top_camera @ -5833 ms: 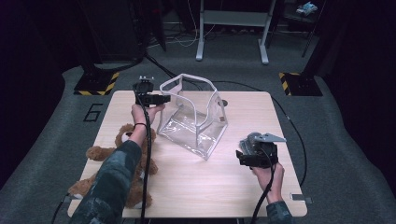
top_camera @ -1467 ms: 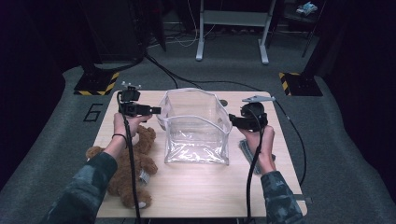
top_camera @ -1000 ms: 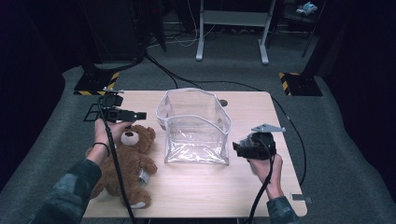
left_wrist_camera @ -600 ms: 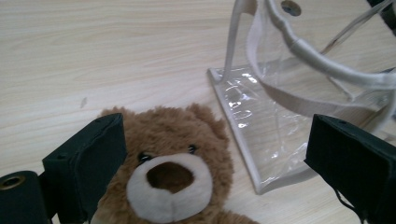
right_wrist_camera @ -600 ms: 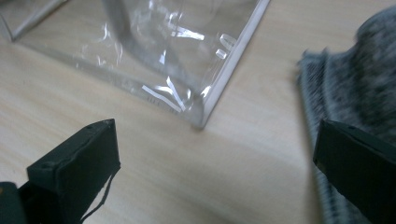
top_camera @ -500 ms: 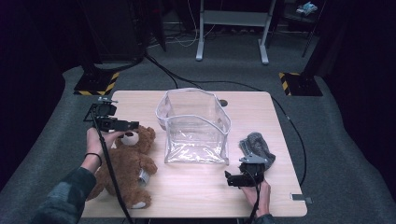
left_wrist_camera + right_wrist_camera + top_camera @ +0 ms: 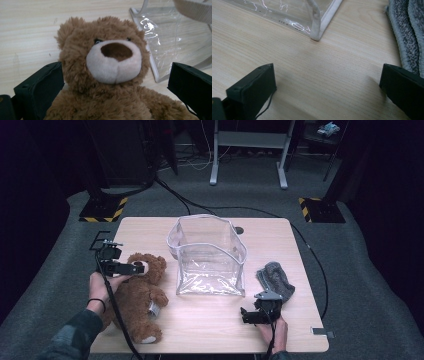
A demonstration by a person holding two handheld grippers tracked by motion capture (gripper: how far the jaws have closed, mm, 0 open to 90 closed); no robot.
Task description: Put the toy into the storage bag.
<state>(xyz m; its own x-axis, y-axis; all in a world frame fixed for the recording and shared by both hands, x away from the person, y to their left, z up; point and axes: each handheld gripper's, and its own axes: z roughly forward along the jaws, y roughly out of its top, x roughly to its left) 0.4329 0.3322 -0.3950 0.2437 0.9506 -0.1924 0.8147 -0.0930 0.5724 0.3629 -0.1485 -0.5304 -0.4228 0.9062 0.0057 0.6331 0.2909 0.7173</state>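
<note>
**Both claws released, teddy bear framed for a grasp**

Lowest in the high view, right of centre, the right claw lay low over the bare wooden surface, jaws spread wide with nothing between them; its own view showed only wood grain between the jaws, so it seemed to be idling rather than working. At the lower left, the left claw was likewise released, jaws spread wide and set either side of the teddy bear, whose body lay between them untouched. That framing read as a line-up for a grasp on the bear, probably to carry it into the bag.

The bear lay on its back at the left of the frame, head towards the far edge. Just beside the right claw, a grey knitted cloth was crumpled. Mid-frame stood the clear plastic bag, mouth up and open, just beside the bear's head. Its near wall stood tall, so the bear would likely have to be lifted over the rim. Beyond the surface, cables crossed grey carpet.
</note>
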